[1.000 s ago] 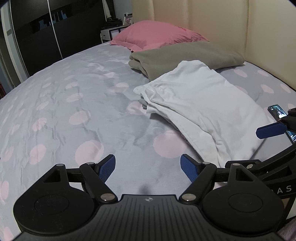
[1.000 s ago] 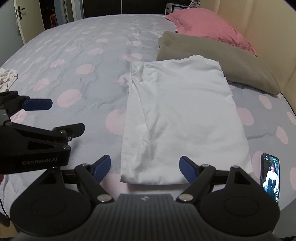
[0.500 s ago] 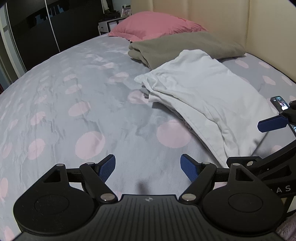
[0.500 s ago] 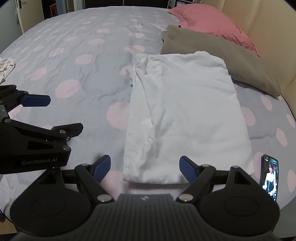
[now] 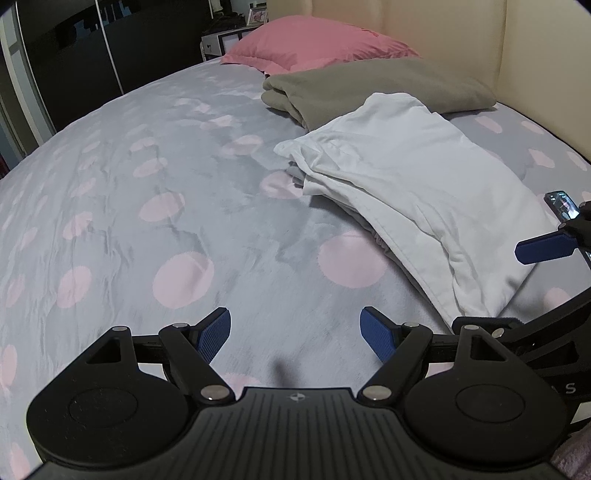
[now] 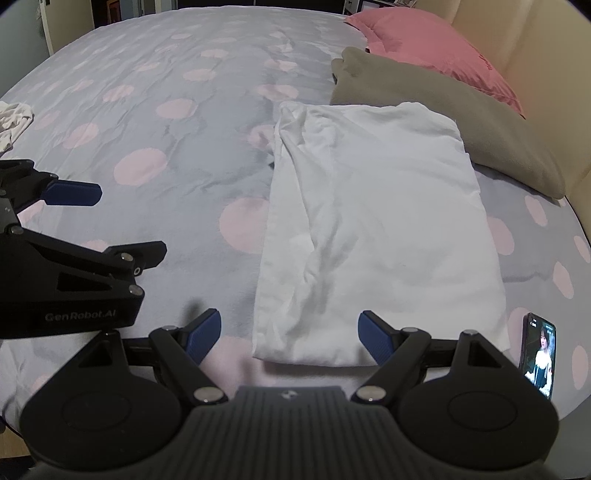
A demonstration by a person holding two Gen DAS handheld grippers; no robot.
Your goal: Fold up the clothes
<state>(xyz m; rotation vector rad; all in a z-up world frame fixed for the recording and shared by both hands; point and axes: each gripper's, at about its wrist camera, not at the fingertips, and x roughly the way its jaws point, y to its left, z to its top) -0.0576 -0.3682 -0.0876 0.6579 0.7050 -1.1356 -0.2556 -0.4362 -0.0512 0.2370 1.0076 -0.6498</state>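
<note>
A white garment [image 6: 376, 229] lies folded into a long rectangle on the grey bed cover with pink dots [image 6: 177, 147]. My right gripper [image 6: 290, 332] hovers open just before the garment's near short edge, nothing between its blue pads. In the left wrist view the same white garment [image 5: 413, 195] lies to the right, and my left gripper [image 5: 295, 332] stands open over bare cover beside it, holding nothing. Each gripper shows at the edge of the other's view.
A folded olive-grey cloth [image 6: 443, 118] and a pink pillow [image 6: 432, 48] lie beyond the white garment against the cream headboard [image 5: 443, 33]. A lit phone [image 6: 538, 354] lies on the bed at the right. A crumpled pale cloth [image 6: 13, 122] sits far left. Dark wardrobe [image 5: 74, 55] behind.
Both views have tipped down slightly, so the bed sits higher in frame. Both grippers stay open and the white garment has not moved.
</note>
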